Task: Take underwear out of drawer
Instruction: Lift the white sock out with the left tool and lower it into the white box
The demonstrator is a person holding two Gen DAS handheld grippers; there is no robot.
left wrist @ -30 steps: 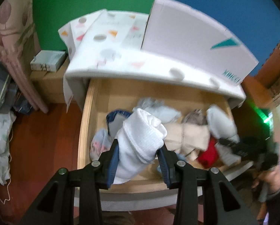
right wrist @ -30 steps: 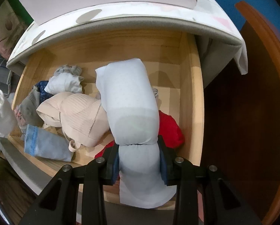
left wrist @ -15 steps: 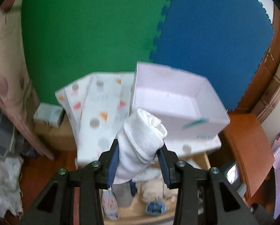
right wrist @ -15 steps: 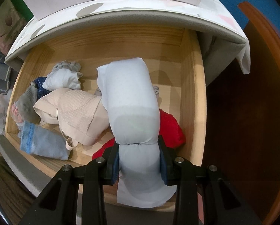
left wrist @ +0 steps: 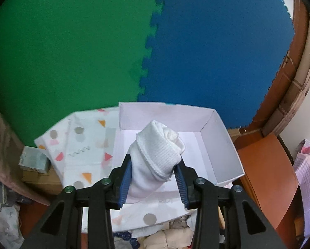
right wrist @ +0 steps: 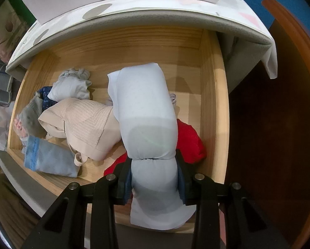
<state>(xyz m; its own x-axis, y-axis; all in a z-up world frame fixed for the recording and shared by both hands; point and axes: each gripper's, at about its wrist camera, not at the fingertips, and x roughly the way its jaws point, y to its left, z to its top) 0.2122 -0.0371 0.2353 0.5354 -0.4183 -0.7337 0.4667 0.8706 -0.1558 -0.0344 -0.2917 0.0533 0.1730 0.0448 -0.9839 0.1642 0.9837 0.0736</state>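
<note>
The drawer [right wrist: 212,95] stands pulled open under the cloth-covered counter [left wrist: 86,145], and a white shoebox [left wrist: 223,143] sits open on top of that counter. Loose clothes remain in the drawer: a beige piece [right wrist: 82,128], a red one [right wrist: 190,139], a blue-edged roll [right wrist: 49,157] and a grey bundle [right wrist: 71,85]. The left hand-held gripper [left wrist: 153,177] is clamped on a rolled white knit piece [left wrist: 157,153], its pads pressing both sides, and holds it up in front of the shoebox with the drawer only just in sight at the bottom edge. The right hand-held gripper [right wrist: 155,180] points down over the drawer's near right part and is closed tight around the waist of a pale blue roll [right wrist: 142,112], which bulges above and below the pinch. The step in hand looks like dropping the white piece into the box: carry it well over the box's near wall, lower it until it hangs inside, then let the jaws part fully so the knit does not snag on a pad. The blue roll should come straight up, clear of the red piece beside it and the drawer front, before swinging towards the box.
</note>
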